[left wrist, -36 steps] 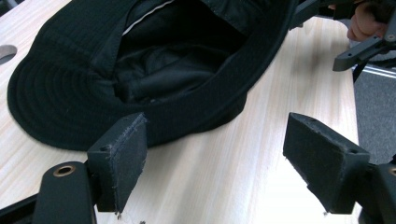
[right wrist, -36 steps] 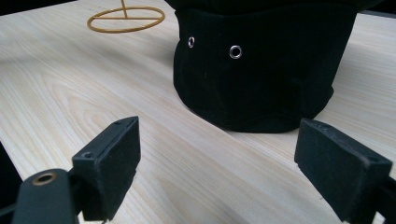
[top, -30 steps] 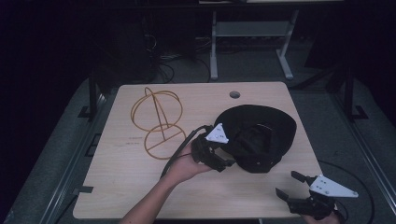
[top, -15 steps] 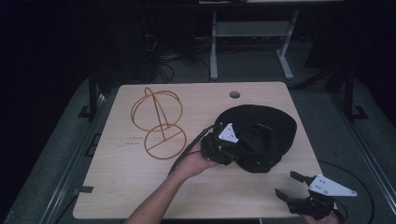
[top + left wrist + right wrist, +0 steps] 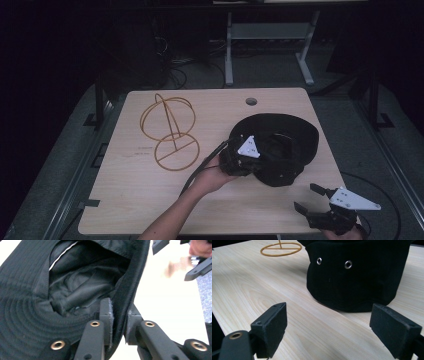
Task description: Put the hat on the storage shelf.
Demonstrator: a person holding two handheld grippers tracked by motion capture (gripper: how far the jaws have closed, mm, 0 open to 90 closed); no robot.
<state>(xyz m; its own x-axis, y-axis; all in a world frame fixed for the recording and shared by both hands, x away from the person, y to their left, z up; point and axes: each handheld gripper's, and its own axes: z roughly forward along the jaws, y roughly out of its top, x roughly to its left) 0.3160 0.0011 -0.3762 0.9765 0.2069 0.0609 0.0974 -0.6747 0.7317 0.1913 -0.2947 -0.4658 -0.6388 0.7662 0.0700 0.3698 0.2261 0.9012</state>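
A black bucket hat (image 5: 295, 135) lies crown down, opening up, on the right half of the wooden table (image 5: 150, 200). My left gripper (image 5: 257, 156) reaches into it from the hat's left side. In the left gripper view the left gripper (image 5: 119, 312) has just been closing and is shut on the hat's stitched brim (image 5: 130, 285), above the dark lining (image 5: 82, 290). My right gripper (image 5: 308, 197) rests near the table's front right corner, open and holding nothing. In the right gripper view the right gripper (image 5: 337, 322) faces the hat's side wall (image 5: 354, 277) with its metal eyelets.
A gold wire hat stand (image 5: 170, 130) rises on the table's left half, its ring base (image 5: 281, 248) flat on the wood. A cable hole (image 5: 251, 101) sits near the far edge. A white-legged frame (image 5: 270, 35) stands on the floor behind.
My left gripper has slid a little right, further into the hat, and its jaws have closed on the brim. The right gripper has stayed where it was.
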